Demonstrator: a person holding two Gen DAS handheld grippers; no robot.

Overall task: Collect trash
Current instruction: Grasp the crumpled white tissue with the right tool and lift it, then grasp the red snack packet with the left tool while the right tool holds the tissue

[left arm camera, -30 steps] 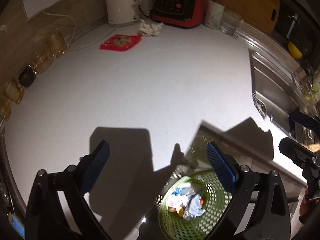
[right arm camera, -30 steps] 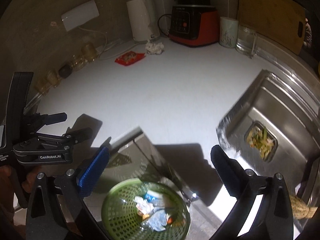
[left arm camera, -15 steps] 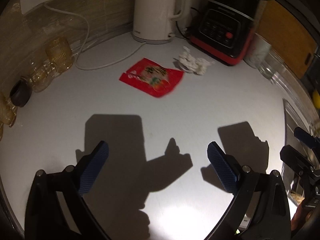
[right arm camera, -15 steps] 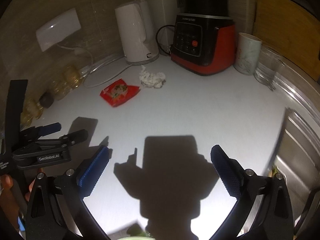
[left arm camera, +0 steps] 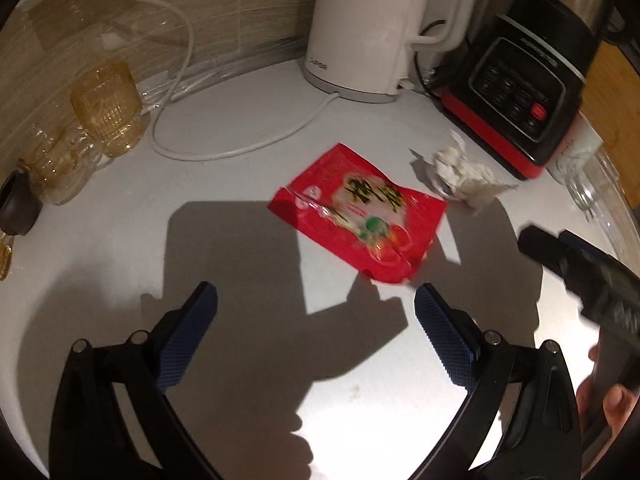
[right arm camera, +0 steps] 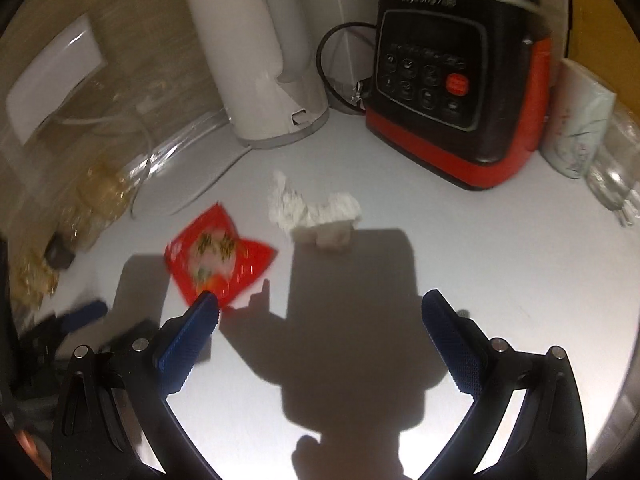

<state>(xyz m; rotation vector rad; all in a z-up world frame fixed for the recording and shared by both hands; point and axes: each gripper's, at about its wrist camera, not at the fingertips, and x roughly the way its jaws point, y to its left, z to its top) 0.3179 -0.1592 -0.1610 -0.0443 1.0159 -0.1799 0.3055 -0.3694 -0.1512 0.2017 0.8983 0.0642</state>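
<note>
A red snack wrapper (left arm camera: pixel 360 220) lies flat on the white counter (left arm camera: pixel 120 260), with a crumpled white tissue (left arm camera: pixel 460 176) just right of it. My left gripper (left arm camera: pixel 316 300) is open and empty, a short way in front of the wrapper. In the right wrist view the wrapper (right arm camera: pixel 218 256) lies at the left and the tissue (right arm camera: pixel 312 212) ahead. My right gripper (right arm camera: pixel 320 304) is open and empty, short of the tissue, its left fingertip over the wrapper's near corner.
A white kettle (left arm camera: pixel 360 28) with its cord (left arm camera: pixel 240 152) and a red-and-black blender base (right arm camera: pixel 452 92) stand at the back wall. Amber glasses (left arm camera: pixel 108 112) line the left edge. A mug (right arm camera: pixel 576 120) and a clear glass (right arm camera: pixel 616 184) stand at the right.
Both grippers have moved forward from above the green trash basket and sink across the counter to the wrapper and tissue. Both stayed open.
</note>
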